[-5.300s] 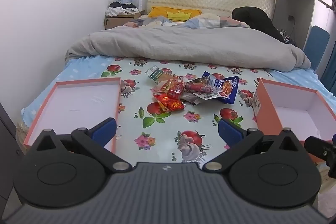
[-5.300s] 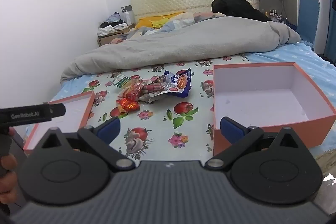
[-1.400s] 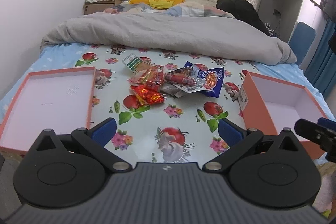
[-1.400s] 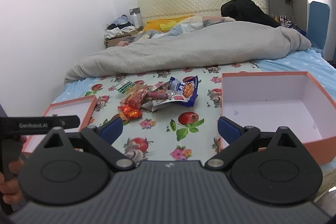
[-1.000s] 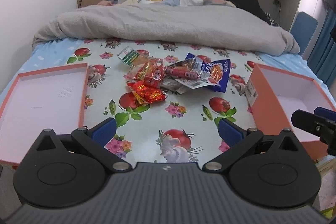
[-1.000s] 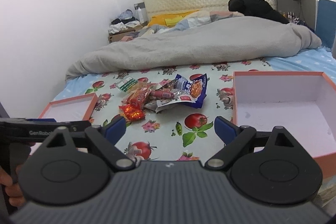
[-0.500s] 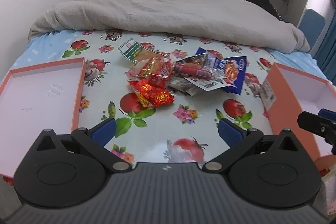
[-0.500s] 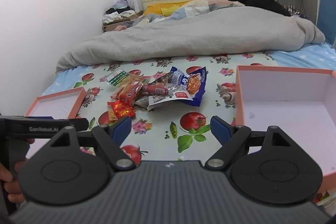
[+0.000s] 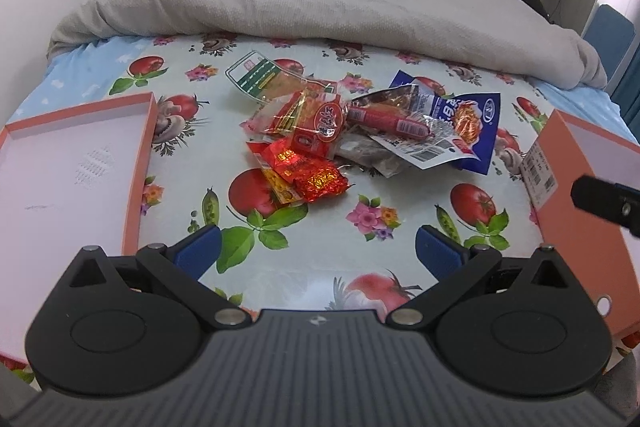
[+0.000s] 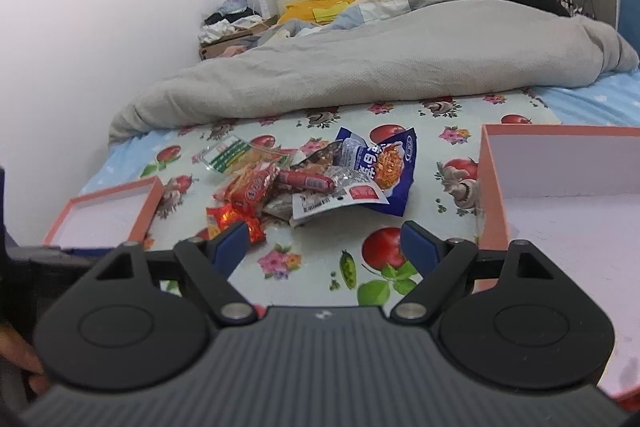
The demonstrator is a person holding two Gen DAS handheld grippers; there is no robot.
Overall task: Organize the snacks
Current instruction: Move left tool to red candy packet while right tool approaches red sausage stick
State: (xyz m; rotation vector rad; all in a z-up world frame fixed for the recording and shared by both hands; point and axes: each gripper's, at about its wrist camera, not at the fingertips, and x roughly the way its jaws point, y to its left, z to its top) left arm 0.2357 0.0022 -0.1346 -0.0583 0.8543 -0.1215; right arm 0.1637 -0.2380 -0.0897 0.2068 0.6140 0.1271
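Approach step, nothing sorted yet. Shallow lid [image 9: 72, 163] at my 9 o'clock, bare. Left tongs [image 9: 316, 247] gaping, nothing held. Snack pile [image 9: 360, 135] dead ahead at 12 on the bed's tablecloth [image 9: 360, 239]. Sausage [image 9: 386, 121] lies long axis 10-to-4. Right tongs [image 10: 324, 241] wide apart, empty. Deep box [image 10: 560, 203] at 3. Next I'd pinch the sausage across its axis.

We found the left gripper [image 9: 318, 247] with jaws wide apart and empty, above the flowered cloth [image 9: 380, 227]. Ahead lay the snack pile [image 9: 352, 135]: a red sausage [image 9: 386, 119] atop a blue packet [image 9: 468, 123], red wrappers [image 9: 308, 175] nearest us. A shallow lid [image 9: 132, 187] sat left, a box [image 9: 576, 227] right, a grey duvet [image 9: 320, 3] beyond.
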